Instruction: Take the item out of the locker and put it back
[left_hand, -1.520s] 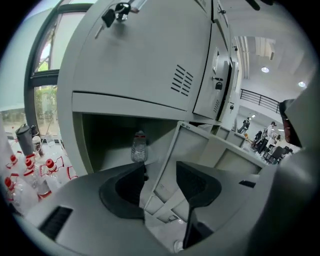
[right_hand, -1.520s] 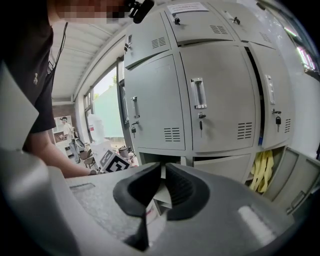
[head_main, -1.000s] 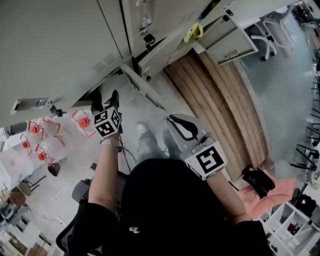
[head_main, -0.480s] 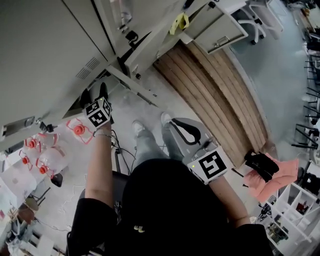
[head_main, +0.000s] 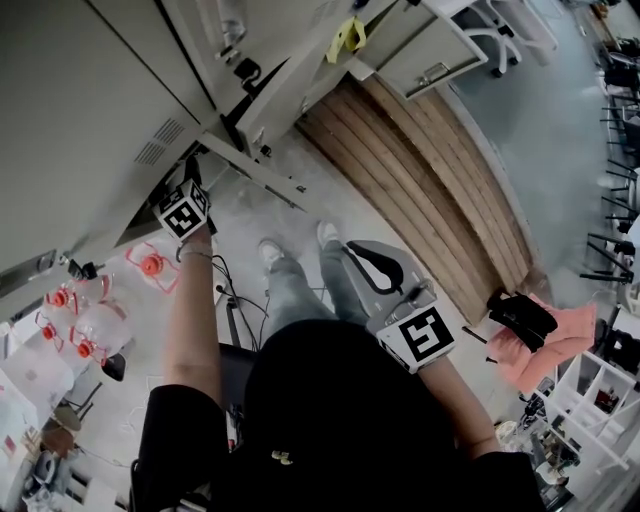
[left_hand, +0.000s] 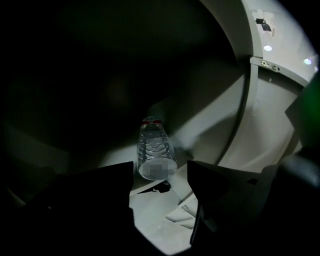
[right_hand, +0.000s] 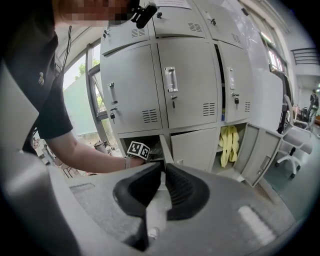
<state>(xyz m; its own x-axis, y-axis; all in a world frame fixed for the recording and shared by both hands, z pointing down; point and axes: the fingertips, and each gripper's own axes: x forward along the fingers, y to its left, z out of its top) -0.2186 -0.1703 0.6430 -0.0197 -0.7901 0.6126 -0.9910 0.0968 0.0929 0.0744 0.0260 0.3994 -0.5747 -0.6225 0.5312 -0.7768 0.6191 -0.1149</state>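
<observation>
Reach into the open bottom locker (left_hand: 215, 125) is deeper now: the left gripper (head_main: 189, 185) has sunk forward past the door edge, and its jaws have just been opening to wide. The clear water bottle (left_hand: 156, 150) lies on the locker floor, base nearest, just ahead, untouched. The right gripper (right_hand: 163, 172) waits near the person, closed and empty. The grasp looks next.

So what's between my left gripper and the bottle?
Only pale locker floor before the bottle, in the left gripper view; the left gripper, jaws just opened wider, holds nothing yet.
</observation>
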